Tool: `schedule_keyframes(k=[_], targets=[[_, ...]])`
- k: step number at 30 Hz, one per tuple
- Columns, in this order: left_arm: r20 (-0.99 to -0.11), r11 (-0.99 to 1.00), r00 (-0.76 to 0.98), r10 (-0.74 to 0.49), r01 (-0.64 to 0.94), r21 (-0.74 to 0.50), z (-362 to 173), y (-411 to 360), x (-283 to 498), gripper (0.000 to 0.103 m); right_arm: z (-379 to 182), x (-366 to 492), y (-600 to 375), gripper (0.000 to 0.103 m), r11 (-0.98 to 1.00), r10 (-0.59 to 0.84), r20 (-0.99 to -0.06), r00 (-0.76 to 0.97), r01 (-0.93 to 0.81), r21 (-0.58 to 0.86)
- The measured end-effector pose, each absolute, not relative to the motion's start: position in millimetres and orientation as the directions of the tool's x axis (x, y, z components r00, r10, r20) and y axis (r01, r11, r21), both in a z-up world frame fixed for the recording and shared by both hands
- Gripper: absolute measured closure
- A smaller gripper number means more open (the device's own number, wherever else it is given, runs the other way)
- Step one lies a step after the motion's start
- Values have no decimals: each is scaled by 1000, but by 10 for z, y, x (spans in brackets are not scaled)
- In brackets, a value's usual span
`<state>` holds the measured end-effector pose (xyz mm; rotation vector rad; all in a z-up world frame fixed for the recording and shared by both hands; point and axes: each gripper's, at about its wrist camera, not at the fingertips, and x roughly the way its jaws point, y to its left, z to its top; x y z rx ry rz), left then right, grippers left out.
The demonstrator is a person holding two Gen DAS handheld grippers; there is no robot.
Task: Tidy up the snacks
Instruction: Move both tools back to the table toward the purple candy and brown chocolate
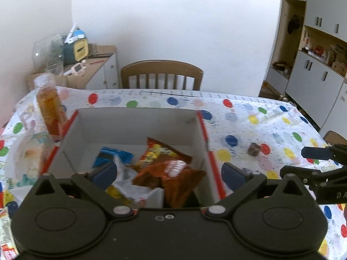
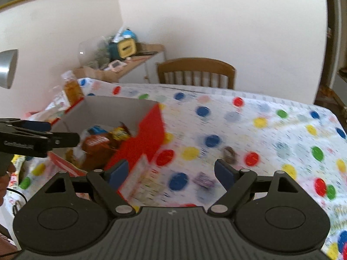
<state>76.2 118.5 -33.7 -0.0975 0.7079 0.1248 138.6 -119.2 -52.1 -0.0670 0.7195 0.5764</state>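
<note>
A red and white cardboard box sits on the dotted tablecloth and holds several snack packets: an orange-brown one, a red and yellow one, a blue one and a white one. My left gripper is open just above the box's near edge, empty. My right gripper is open and empty over the cloth, right of the box. A small brown wrapped sweet and a purple one lie loose by its fingers. The brown sweet also shows in the left wrist view.
A bottle of orange drink stands left of the box beside a clear bag. A snack packet lies at the near left. A wooden chair stands behind the table. The right gripper's fingers show at the right.
</note>
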Motion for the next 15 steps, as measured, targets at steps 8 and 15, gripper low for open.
schedule_keyframes(k=[8,15], targets=[[-639,997,769,29,-70,-40,-392,698,903,0,-626,1560,-1654,17,875,445,-651,615,-454,169],[-649,998,760,-25,-17,-57,-506,298,1046,1,-697,1783,-1857,17,887,421,-665,617,-433,160]])
